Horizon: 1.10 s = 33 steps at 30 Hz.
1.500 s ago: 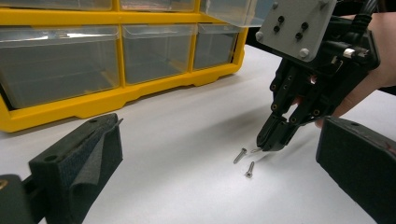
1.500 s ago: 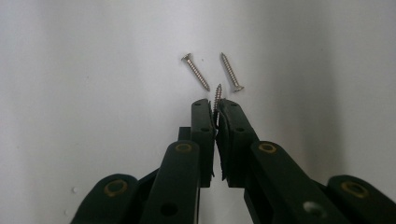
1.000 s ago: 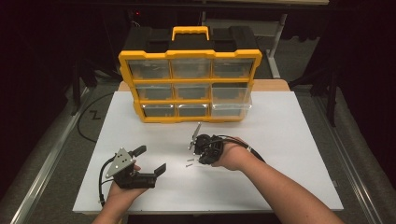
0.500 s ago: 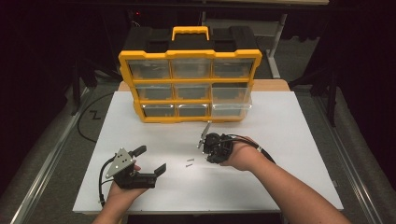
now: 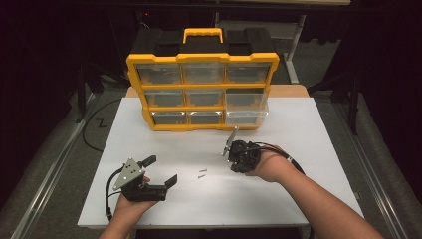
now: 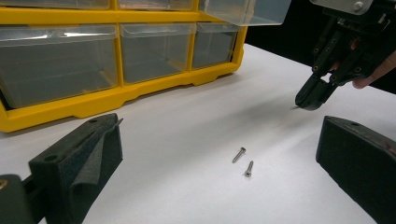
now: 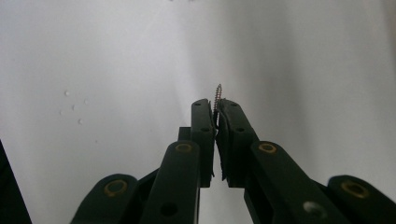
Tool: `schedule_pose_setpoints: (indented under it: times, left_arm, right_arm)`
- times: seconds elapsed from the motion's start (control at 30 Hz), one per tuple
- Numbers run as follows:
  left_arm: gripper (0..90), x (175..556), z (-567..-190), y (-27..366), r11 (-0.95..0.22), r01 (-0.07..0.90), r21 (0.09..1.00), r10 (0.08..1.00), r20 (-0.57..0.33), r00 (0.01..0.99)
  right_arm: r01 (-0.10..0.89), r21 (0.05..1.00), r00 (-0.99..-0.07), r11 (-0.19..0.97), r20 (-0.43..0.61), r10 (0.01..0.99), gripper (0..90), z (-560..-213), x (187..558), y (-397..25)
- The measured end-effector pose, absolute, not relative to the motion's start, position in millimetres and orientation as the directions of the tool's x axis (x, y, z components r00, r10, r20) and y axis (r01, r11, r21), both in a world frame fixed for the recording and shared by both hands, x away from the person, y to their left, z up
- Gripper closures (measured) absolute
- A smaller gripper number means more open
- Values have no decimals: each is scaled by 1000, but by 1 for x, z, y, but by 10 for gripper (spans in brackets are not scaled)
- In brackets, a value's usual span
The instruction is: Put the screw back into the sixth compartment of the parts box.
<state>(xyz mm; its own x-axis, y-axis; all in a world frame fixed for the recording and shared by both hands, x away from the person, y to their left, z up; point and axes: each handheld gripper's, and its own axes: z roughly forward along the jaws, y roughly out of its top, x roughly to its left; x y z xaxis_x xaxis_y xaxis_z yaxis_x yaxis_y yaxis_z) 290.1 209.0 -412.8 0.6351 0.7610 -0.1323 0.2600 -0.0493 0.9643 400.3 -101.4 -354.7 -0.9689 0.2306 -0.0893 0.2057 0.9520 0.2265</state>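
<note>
A small silver screw (image 7: 217,94) is pinched upright between the tips of my right gripper (image 7: 215,106), which is shut on it. In the high view my right gripper (image 5: 236,157) hangs over the white table (image 5: 308,144), right of centre, with its jaws pointing down. Two more screws (image 5: 201,173) lie loose on the table between the hands, also seen as a pair of screws (image 6: 243,161) close ahead in the left gripper view. My left gripper (image 5: 160,171) rests at the front left, open, with nothing between its jaws.
A yellow organizer (image 5: 201,92) with clear drawers and a top handle stands at the back of the table. Its lower right drawer (image 5: 246,115) is pulled out a little. Dark floor and a cable lie to the left of the table.
My right gripper has moved to the right, away from the two loose screws, carrying one screw. The left gripper has not moved.
</note>
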Motion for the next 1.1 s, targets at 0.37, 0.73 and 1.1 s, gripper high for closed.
schedule_pose_setpoints:
  times: [0.37,0.73,1.1]
  left_arm:
    - [11,290,-413,209,-51,262,964,761,-133,635]
    - [11,290,-413,208,-56,262,963,760,-129,637]
    - [11,290,-413,208,-57,262,963,760,-128,637]
  right_arm:
    - [235,240,-960,942,-96,264,873,-349,401,-121]
    - [251,243,-954,937,-104,282,873,-344,401,-138]
    - [271,230,-948,935,-107,301,873,-341,400,-152]
